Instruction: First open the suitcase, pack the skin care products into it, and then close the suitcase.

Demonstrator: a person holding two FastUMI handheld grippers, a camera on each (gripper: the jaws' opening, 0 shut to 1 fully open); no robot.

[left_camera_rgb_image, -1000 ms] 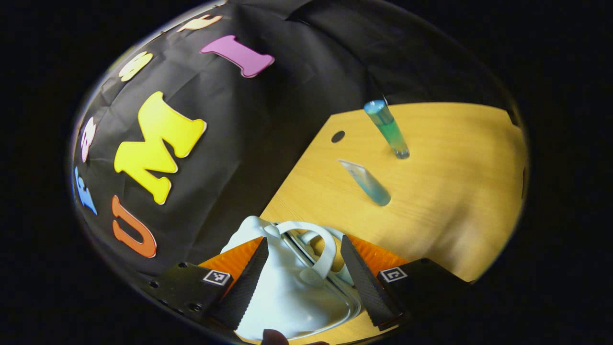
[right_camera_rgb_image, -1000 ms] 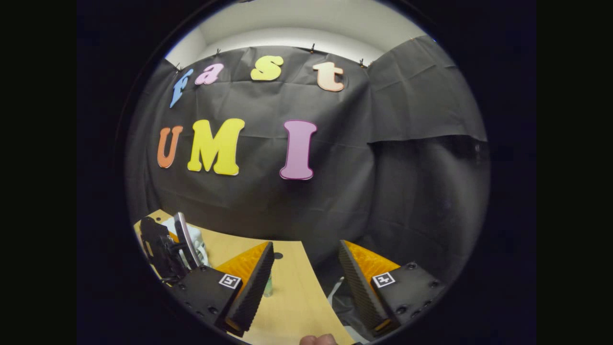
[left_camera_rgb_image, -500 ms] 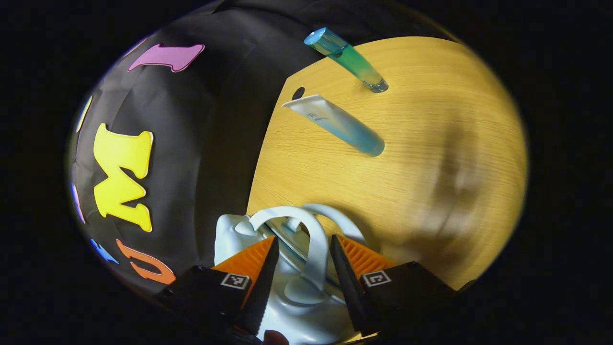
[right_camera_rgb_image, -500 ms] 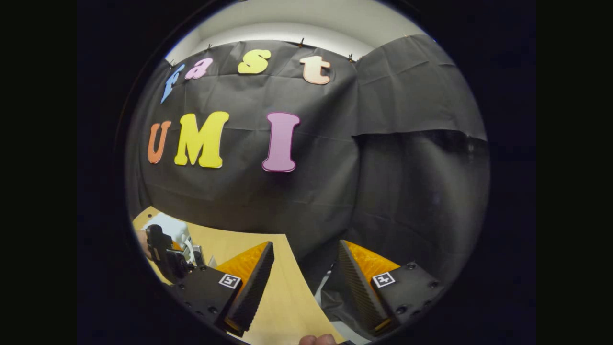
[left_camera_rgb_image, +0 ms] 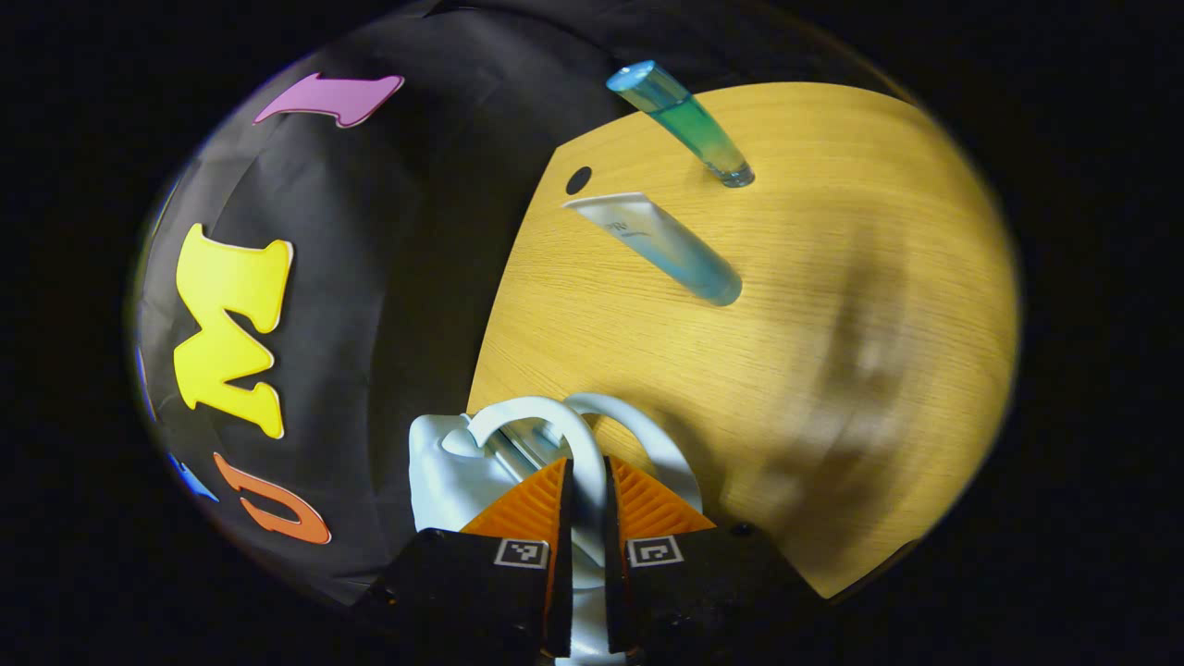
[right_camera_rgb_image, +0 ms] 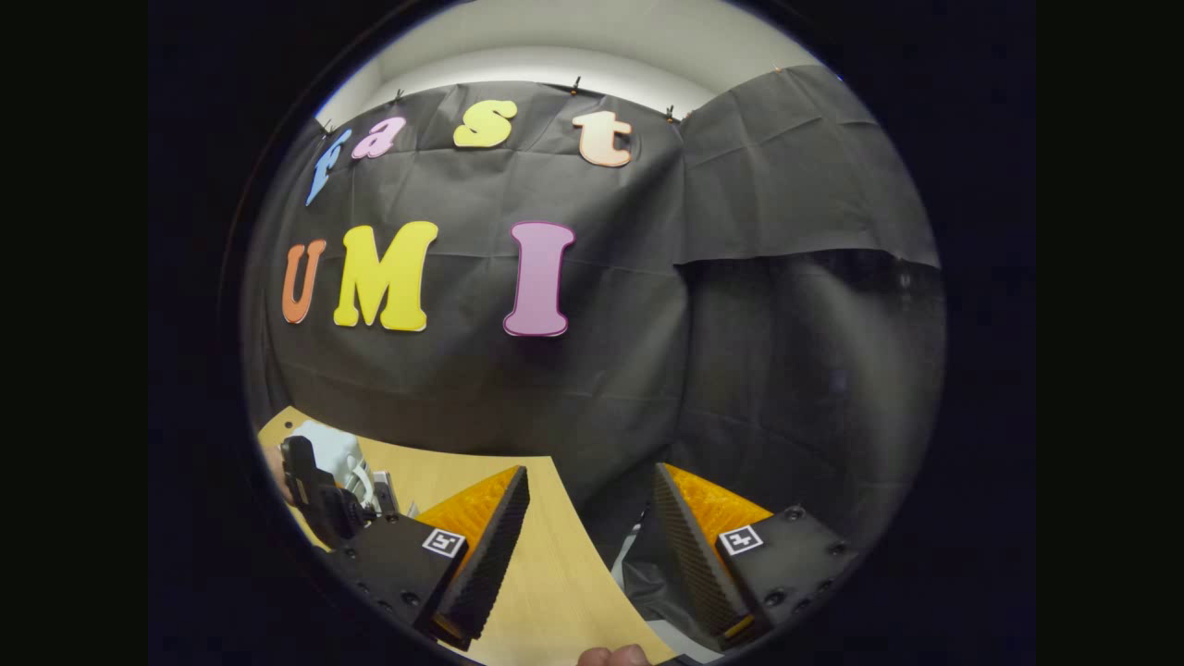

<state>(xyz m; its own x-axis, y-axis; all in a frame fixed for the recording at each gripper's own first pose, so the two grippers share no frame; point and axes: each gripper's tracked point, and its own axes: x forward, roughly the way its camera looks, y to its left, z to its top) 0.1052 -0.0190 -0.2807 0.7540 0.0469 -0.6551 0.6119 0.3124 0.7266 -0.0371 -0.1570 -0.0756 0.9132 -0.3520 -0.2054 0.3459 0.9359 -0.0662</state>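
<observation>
Clamping the near white handle (left_camera_rgb_image: 581, 444) in the left gripper view, the left gripper (left_camera_rgb_image: 585, 490) has both orange fingers pressed on the loop's upright stem. The pale suitcase (left_camera_rgb_image: 442, 476) sits at the table's (left_camera_rgb_image: 832, 277) near corner, below the fingers; its second handle arches just beyond. The shell looks rigid and light; the handle is the firm place to take hold. Two skin care items stand well apart beyond: a green bottle (left_camera_rgb_image: 689, 125) and a blue tube (left_camera_rgb_image: 661, 245), long axes upright.

In the right gripper view, the right gripper (right_camera_rgb_image: 592, 527) is spread wide, holding nothing, above the table edge. The suitcase appears far left.
</observation>
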